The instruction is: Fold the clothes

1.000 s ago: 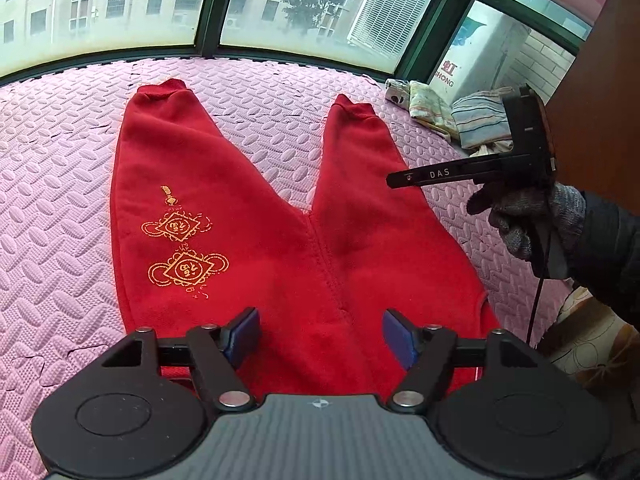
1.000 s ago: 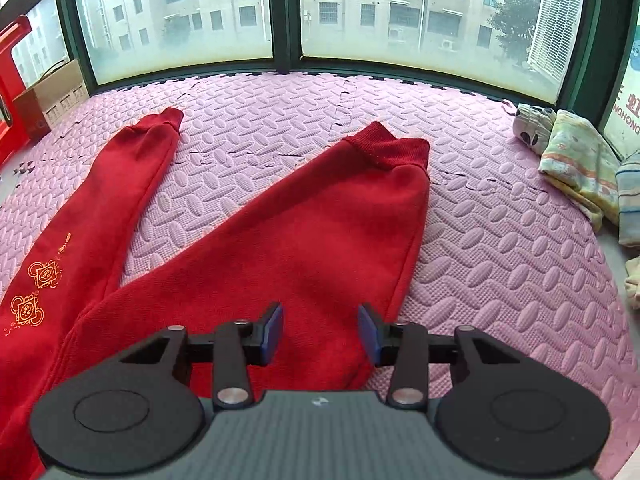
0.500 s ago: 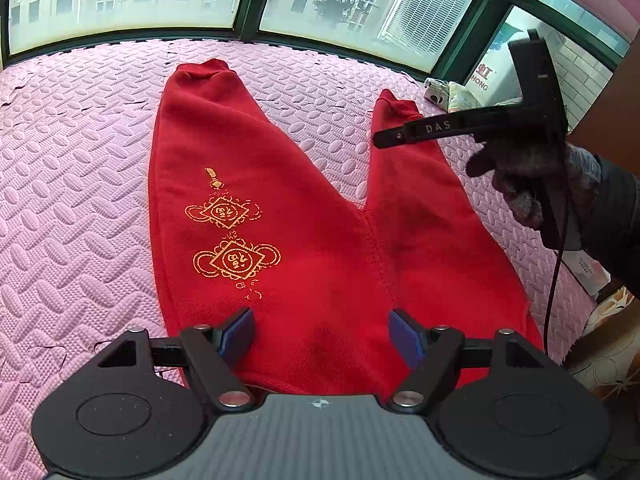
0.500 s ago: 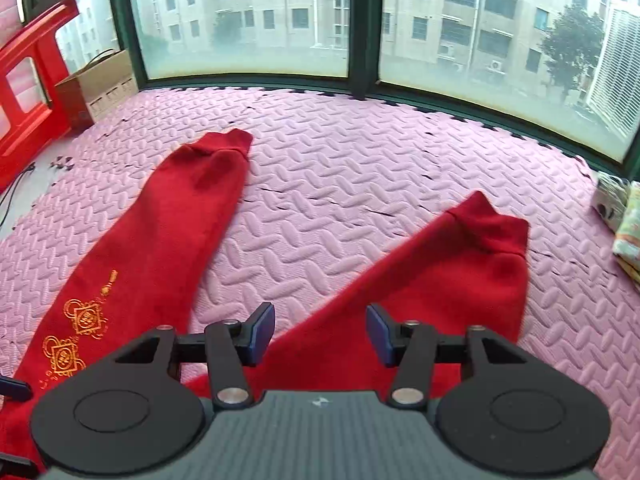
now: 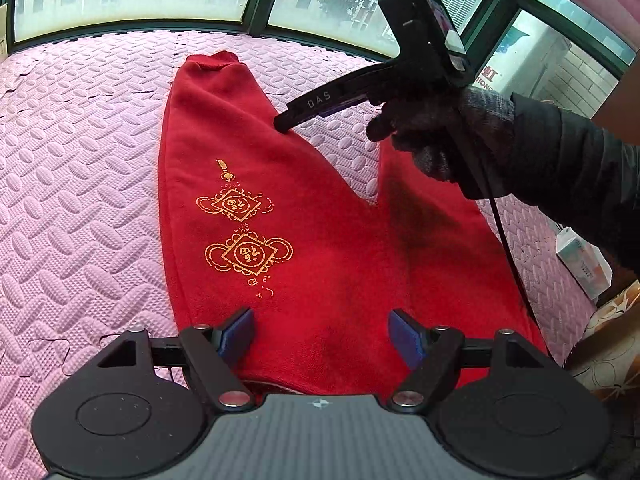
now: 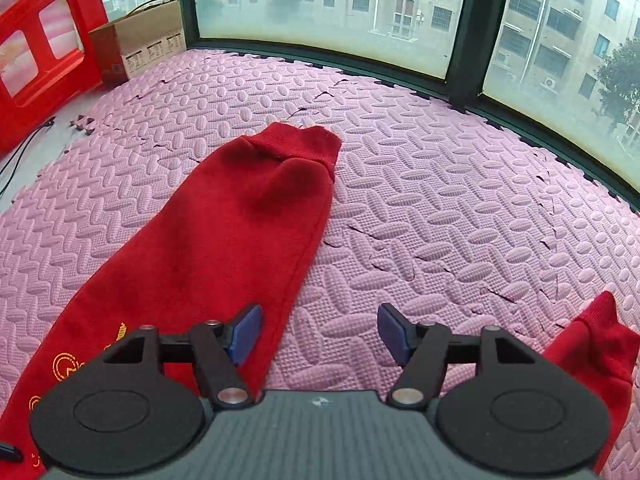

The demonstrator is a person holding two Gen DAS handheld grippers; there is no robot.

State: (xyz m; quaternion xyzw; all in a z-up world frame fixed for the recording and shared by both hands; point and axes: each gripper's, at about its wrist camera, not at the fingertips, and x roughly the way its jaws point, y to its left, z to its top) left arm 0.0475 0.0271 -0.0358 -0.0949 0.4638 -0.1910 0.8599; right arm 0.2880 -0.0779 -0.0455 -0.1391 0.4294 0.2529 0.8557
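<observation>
Red trousers (image 5: 320, 240) with gold embroidery (image 5: 240, 236) lie flat on the pink foam mat, legs spread in a V pointing away. My left gripper (image 5: 322, 336) is open and empty, low over the waist end. My right gripper (image 6: 320, 334) is open and empty, above the mat beside the inner edge of the left trouser leg (image 6: 248, 220). The right gripper also shows in the left wrist view (image 5: 400, 68), held by a gloved hand above the crotch and left leg. The other leg's cuff (image 6: 600, 344) shows at the right edge.
Pink foam mat (image 6: 440, 208) runs to the windows. A cardboard box (image 6: 136, 44) and red plastic frame (image 6: 36, 64) stand at the far left. A cable (image 6: 24, 148) lies on the floor there. A small white box (image 5: 584, 264) lies at the mat's right edge.
My right gripper has swung left, from over the right trouser leg to beside the left leg. The left gripper has shifted slightly, still over the waist. Both stay open.
</observation>
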